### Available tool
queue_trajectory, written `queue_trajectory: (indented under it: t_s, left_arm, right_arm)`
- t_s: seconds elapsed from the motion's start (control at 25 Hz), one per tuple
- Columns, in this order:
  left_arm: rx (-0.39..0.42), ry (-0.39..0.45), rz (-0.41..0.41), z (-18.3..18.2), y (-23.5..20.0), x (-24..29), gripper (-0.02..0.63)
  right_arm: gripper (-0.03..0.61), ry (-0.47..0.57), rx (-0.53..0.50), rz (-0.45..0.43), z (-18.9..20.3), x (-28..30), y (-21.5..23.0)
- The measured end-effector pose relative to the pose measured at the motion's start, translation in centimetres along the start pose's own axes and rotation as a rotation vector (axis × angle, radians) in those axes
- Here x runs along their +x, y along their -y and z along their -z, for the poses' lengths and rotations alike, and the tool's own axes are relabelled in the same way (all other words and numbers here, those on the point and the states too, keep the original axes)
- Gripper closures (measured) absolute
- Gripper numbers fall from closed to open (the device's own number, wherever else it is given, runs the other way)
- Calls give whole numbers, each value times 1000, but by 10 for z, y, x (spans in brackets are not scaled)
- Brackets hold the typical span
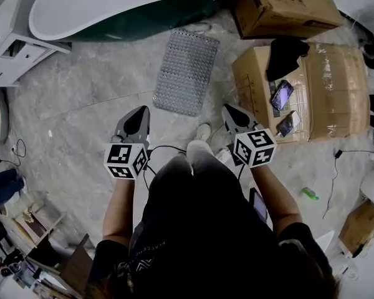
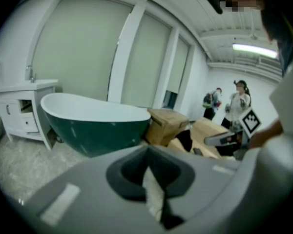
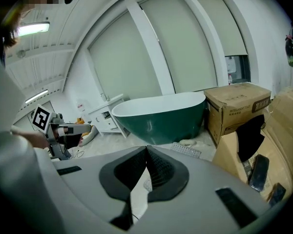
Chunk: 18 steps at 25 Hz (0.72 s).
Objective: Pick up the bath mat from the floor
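Ahead on floor [image 1: 81, 104], bath mat [image 1: 186, 71], long axis seemingly toward bathtub [image 1: 112, 8]; left hand-held gripper [image 1: 139, 114], right hand-held gripper [image 1: 229, 111] closed, empty.

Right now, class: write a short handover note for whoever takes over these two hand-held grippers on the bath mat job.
Left hand-held gripper: shut, empty, in the air.
Right hand-held gripper: shut, empty, in the air.
Grey studded rectangular rubber bath mat: flat on the grey marbled floor, ahead of both grippers, beside the green-and-white bathtub, untouched.
Done: nothing yet.
Left: open the jaws, reach the mat, grip an edge, lift it.
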<state>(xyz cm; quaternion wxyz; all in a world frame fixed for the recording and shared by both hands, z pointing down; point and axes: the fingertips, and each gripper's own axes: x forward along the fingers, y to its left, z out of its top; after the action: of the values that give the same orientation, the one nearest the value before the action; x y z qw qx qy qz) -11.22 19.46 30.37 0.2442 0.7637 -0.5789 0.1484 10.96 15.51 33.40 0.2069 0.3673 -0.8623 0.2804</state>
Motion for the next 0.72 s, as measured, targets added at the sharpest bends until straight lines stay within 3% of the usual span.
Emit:
queue_trajectory:
  t_s: [0.44, 0.72]
  left_arm:
    - [38, -4, 52, -19, -8, 57, 607]
    - [112, -12, 188, -33, -29, 97, 607]
  right_arm:
    - [578, 4, 20, 47, -11, 21, 29]
    - [578, 42, 62, 106, -42, 62, 29]
